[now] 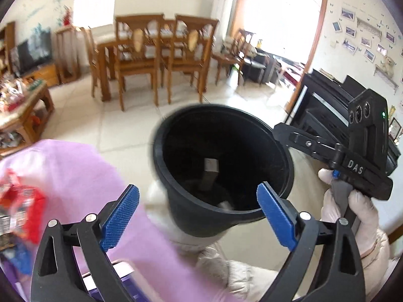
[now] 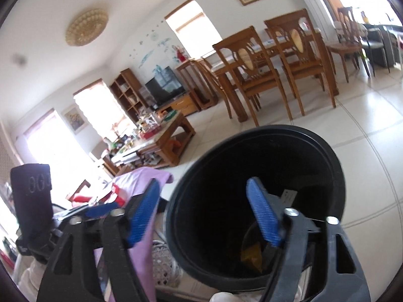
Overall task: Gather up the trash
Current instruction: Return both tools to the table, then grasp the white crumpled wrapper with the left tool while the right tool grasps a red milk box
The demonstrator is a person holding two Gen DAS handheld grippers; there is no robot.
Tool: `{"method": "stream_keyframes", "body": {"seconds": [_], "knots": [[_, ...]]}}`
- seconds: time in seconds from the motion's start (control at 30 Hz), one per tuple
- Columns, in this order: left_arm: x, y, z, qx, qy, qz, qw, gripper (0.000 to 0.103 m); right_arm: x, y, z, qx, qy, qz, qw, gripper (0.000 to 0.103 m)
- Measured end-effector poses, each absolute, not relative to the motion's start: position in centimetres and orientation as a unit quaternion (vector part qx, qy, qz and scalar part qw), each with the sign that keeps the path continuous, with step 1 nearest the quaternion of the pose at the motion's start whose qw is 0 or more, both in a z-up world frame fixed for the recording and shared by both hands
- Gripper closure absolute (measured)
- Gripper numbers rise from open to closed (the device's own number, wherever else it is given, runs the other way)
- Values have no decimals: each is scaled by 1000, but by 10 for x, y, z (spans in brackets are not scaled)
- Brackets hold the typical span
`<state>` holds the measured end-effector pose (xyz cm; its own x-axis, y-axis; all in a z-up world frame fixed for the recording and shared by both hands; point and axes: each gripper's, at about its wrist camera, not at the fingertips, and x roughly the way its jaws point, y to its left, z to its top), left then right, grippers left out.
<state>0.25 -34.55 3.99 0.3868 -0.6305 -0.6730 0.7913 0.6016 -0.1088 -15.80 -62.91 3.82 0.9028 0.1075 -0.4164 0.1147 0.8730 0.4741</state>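
Black bin just beyond left tool

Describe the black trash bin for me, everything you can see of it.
The black trash bin is a round, smooth, plastic-looking bucket with a rolled rim, tapering toward its base, lidless and seemingly upright. Its dark inside holds a little: a pale scrap low down in the left wrist view, a yellow wrapper at the bottom in the right wrist view. A white label sticks to the inner wall. A pink cloth lies beside it. Both grippers' blue fingers stand open around its mouth, gripping nothing.
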Motion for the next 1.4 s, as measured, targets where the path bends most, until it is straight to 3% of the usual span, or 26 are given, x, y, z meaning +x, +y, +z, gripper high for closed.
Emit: {"method": "stream_keyframes", "body": {"seconds": [0.23, 0.63, 1.03, 1.07, 1.17, 1.4], "knots": [[14, -240, 54, 99, 315, -345, 879, 5, -118, -542, 62, 203, 246, 59, 946, 8], [94, -36, 16, -4, 383, -122, 916, 5, -18, -380, 72, 144, 323, 137, 925, 8], [146, 20, -22, -126, 439, -214, 863, 7, 96, -324, 13, 121, 466, 59, 875, 8], [148, 19, -24, -133, 440, -227, 859, 10, 103, -324, 6, 125, 476, 55, 869, 8], [153, 15, -32, -146, 457, -250, 841, 48, 123, -316, -10, 122, 500, 40, 857, 8], [134, 2, -27, -123, 426, -276, 853, 68, 140, -285, -27, 81, 512, 27, 855, 8]]}}
